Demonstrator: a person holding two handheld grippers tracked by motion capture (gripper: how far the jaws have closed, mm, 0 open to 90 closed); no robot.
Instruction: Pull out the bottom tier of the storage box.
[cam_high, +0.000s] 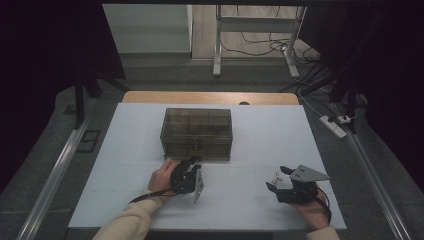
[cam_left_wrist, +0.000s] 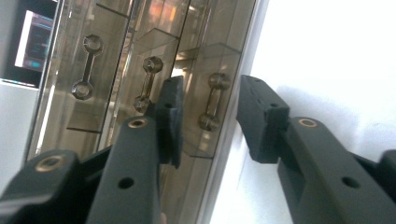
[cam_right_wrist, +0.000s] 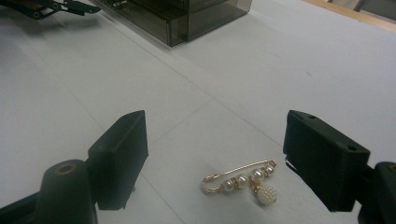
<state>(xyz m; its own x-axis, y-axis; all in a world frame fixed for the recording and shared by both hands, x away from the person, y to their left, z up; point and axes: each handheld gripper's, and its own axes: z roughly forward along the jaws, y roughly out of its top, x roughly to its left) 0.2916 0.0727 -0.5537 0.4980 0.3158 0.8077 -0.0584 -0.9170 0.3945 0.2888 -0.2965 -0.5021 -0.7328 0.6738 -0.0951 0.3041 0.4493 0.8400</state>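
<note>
While the left gripper (cam_high: 192, 167), jaws partly apart and empty, is facing the drawer box (cam_high: 197, 132), the right gripper (cam_right_wrist: 215, 158) is hovering wide over the pearl pin (cam_right_wrist: 243, 182), its long axis spanning the jaws.

The room is dim and dark at the sides. The white table (cam_high: 260, 135) looks bright and washed out up close. The brown box (cam_left_wrist: 140, 70) shines with reflections, a little blurry.

The smoky transparent plastic drawer box (cam_high: 197, 132) stands on the white table sheet (cam_high: 125, 150), toward its far middle; the left gripper (cam_high: 192, 165) lies just before the box's front; the gold pearl-beaded safety-pin brooch (cam_right_wrist: 243, 181) lies on the sheet between the jaws of the right gripper (cam_high: 278, 177), well right of the box.
</note>
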